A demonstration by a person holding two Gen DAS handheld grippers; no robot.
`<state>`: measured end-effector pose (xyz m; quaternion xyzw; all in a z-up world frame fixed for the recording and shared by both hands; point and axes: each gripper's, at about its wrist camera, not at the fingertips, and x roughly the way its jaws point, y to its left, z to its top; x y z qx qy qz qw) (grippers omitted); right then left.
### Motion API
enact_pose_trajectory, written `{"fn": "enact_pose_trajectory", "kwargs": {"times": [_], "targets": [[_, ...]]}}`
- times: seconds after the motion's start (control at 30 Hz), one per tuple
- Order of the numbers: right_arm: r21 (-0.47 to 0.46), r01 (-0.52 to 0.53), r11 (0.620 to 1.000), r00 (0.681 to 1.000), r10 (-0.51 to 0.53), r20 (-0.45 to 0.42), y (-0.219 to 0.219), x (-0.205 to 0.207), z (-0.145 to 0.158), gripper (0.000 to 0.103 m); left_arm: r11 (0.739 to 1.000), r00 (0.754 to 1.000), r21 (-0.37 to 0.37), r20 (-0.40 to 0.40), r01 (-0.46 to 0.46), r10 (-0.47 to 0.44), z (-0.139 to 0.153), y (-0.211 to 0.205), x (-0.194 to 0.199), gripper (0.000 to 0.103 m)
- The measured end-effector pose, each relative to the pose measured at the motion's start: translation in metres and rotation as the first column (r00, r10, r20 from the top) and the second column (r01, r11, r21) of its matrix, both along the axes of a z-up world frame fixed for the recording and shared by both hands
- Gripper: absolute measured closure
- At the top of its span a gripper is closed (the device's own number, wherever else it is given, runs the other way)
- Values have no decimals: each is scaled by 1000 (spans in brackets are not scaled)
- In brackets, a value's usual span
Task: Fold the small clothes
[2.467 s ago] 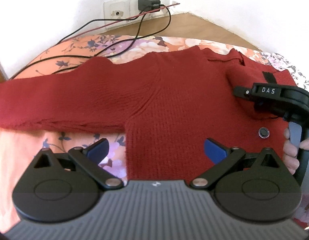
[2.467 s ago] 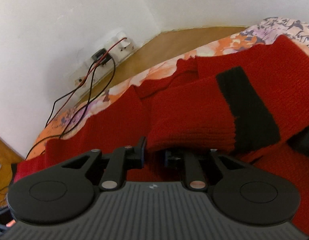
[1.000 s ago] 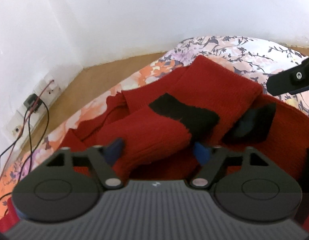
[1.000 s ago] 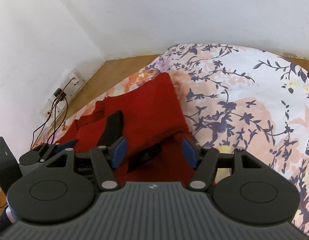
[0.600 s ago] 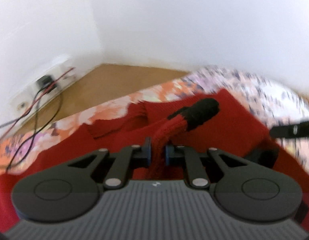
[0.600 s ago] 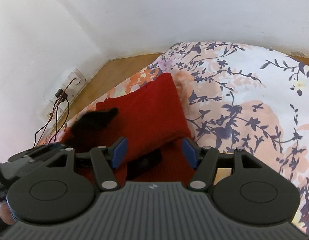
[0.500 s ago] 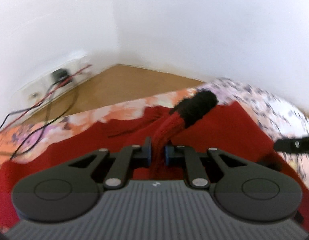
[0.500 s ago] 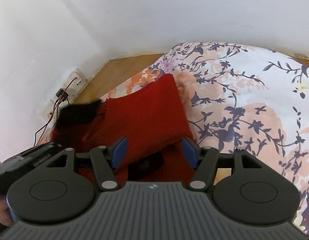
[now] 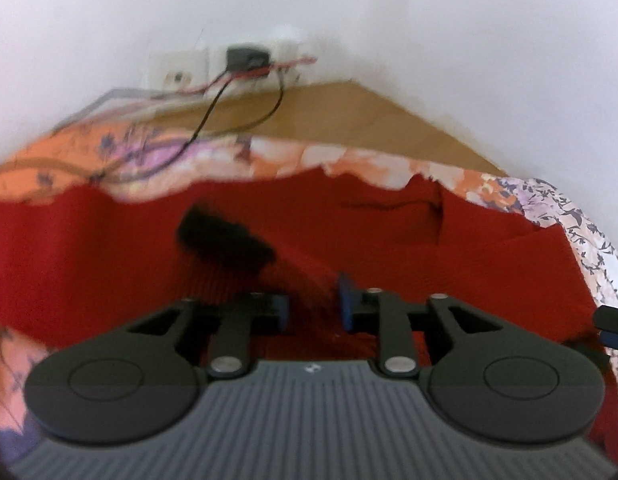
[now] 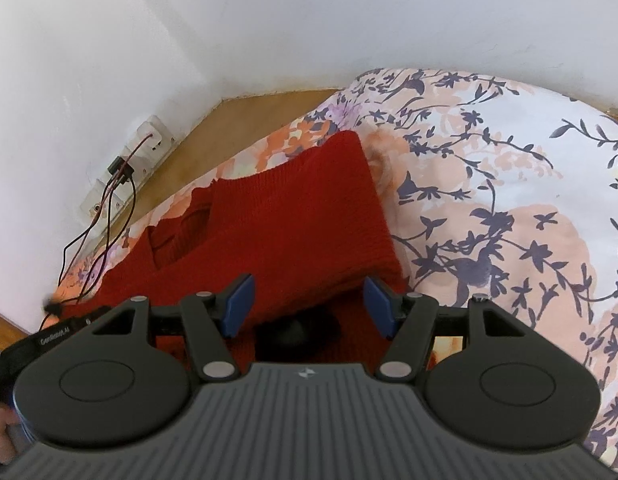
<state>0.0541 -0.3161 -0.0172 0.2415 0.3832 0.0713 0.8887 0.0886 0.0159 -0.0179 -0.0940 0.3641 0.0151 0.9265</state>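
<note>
Nearest in the left wrist view: left gripper (image 9: pixel 313 308), jaws partly parted with red knit lying between the blue pads. The frame is smeared, so I cannot tell whether the pads are touching the cloth or just clear of it. Just beyond, the sleeve's black cuff (image 9: pixel 225 240) lies across the body of the red sweater (image 9: pixel 449 256).

Right wrist view: right gripper (image 10: pixel 309 306), jaws spread wide and holding nothing, poised above the near edge of a folded red flap; a dark patch sits under that edge, close to the camera. The sweater lies on the flowered bedspread (image 10: pixel 509 200), which runs off to the right. Farther off, wooden floor, then a wall socket (image 10: pixel 121 168) with cables.

Judgement: sleeve-folding stage, sleeve laid inward over the torso. Next move likely calls for letting the cuff lie flat, then taking hold of the hem or side for the body fold.
</note>
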Motion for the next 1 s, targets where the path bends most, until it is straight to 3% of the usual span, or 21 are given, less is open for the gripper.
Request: {"fn": "enact_pose_trajectory", "kwargs": {"times": [0.17, 0.33, 0.47, 0.7, 0.83, 0.93, 1.0], "targets": [[-7, -10, 1000, 1000, 10, -10, 1, 6, -1, 35, 998, 998, -16, -24, -54, 54, -2, 21, -14, 47], [-32, -23, 999, 1000, 23, 8, -4, 18, 4, 35, 996, 996, -31, 9, -86, 86, 9, 46, -20, 45], [-96, -19, 995, 999, 22, 29, -8, 42, 7, 35, 996, 995, -6, 24, -94, 94, 9, 58, -2, 45], [-152, -42, 987, 999, 45, 12, -10, 86, -5, 35, 998, 999, -65, -41, -26, 23, -12, 62, 31, 47], [-164, -66, 984, 998, 64, -20, -7, 102, -19, 35, 1000, 999, 3, -35, 6, -6, -19, 51, 34, 48], [-165, -82, 983, 997, 82, -9, -2, 106, -24, 35, 999, 999, 38, -29, 15, -14, -20, 46, 35, 56], [-166, -94, 982, 995, 96, -1, 1, 107, -25, 35, 1000, 999, 20, -42, 18, -17, -22, 47, 37, 69]]}}
